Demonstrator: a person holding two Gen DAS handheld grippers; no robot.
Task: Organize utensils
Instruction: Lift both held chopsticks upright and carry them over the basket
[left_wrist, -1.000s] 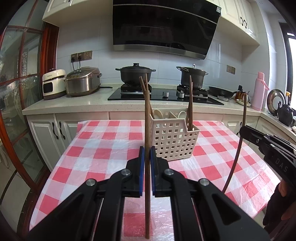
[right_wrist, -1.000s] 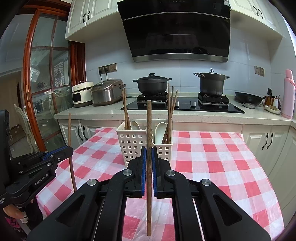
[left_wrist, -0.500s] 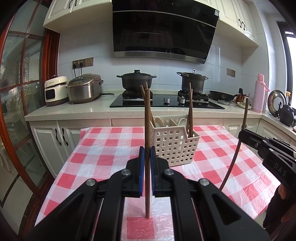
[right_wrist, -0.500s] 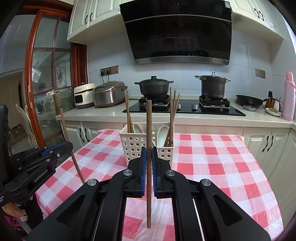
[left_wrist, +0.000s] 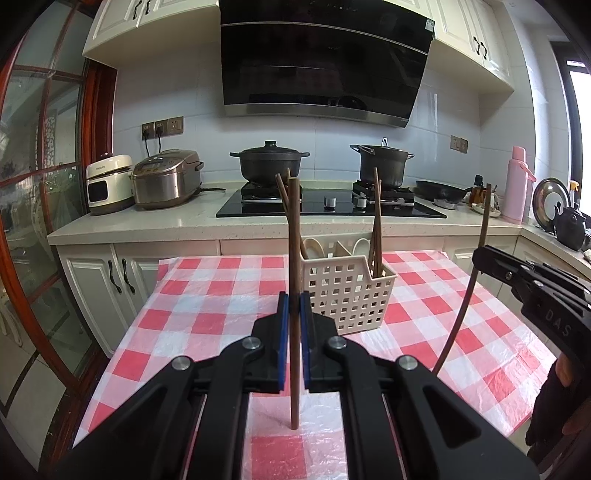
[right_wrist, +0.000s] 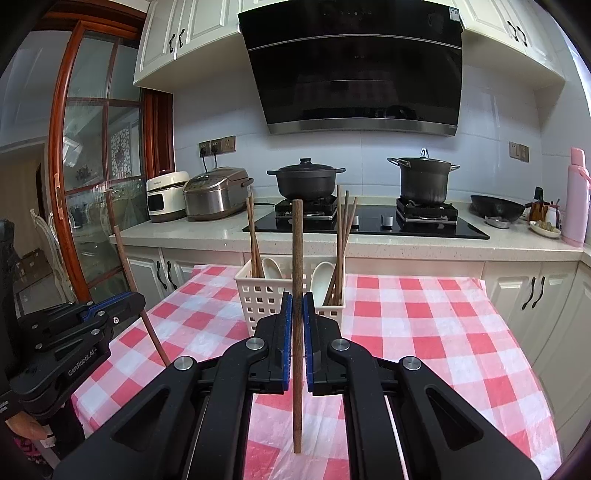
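Brown wooden chopstick (left_wrist: 294, 280) stands upright, pinched in the left gripper (left_wrist: 294, 314) above the red-and-white checked tablecloth (left_wrist: 207, 306). Right gripper (right_wrist: 297, 317) likewise clamps a second brown chopstick (right_wrist: 297, 258). Beyond both sits the white lattice plastic basket (left_wrist: 347, 295), seemingly holding more chopsticks and pale spoons.

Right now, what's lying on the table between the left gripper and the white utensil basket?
Nothing: in the left wrist view only bare checked tablecloth runs from the left gripper, shut on a wooden chopstick, to the utensil basket.
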